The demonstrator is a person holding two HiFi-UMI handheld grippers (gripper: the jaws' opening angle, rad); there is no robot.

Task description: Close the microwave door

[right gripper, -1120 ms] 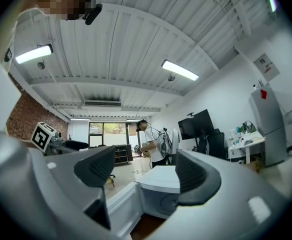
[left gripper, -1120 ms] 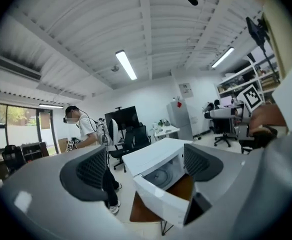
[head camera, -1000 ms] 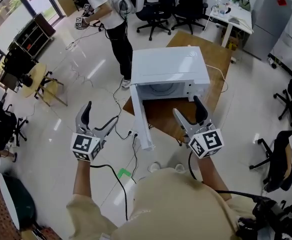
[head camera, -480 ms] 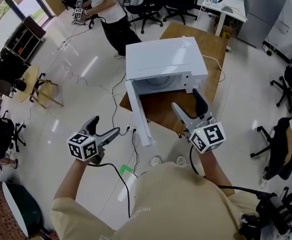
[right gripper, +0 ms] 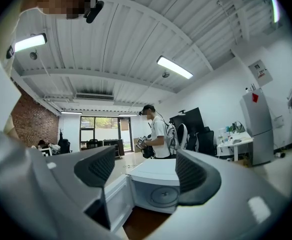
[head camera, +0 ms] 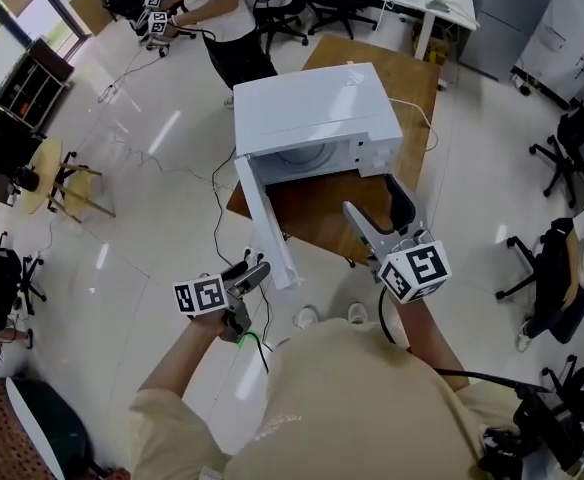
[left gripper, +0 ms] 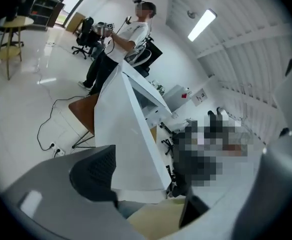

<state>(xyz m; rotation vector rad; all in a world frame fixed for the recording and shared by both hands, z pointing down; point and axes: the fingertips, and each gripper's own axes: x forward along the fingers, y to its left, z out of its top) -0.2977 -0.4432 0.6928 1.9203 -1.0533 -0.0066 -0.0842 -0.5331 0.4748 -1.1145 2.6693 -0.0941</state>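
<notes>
Beige shirt [head camera: 342, 408]; grey left gripper [head camera: 250, 266] and right gripper [head camera: 372, 196] carry marker cubes [head camera: 200, 295] [head camera: 415, 271].

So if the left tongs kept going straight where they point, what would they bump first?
Probably the open microwave door, right ahead of the left tongs; the gap is hard to judge. Their jaws have just been closing, with nothing between them.

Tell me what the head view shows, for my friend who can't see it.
A white microwave sits on a wooden table with its door swung wide open toward the person wearing the camera. The left gripper is low by the door's free edge, its jaws just closing partway with nothing gripped; the right gripper is open, held above the table's front.
</notes>
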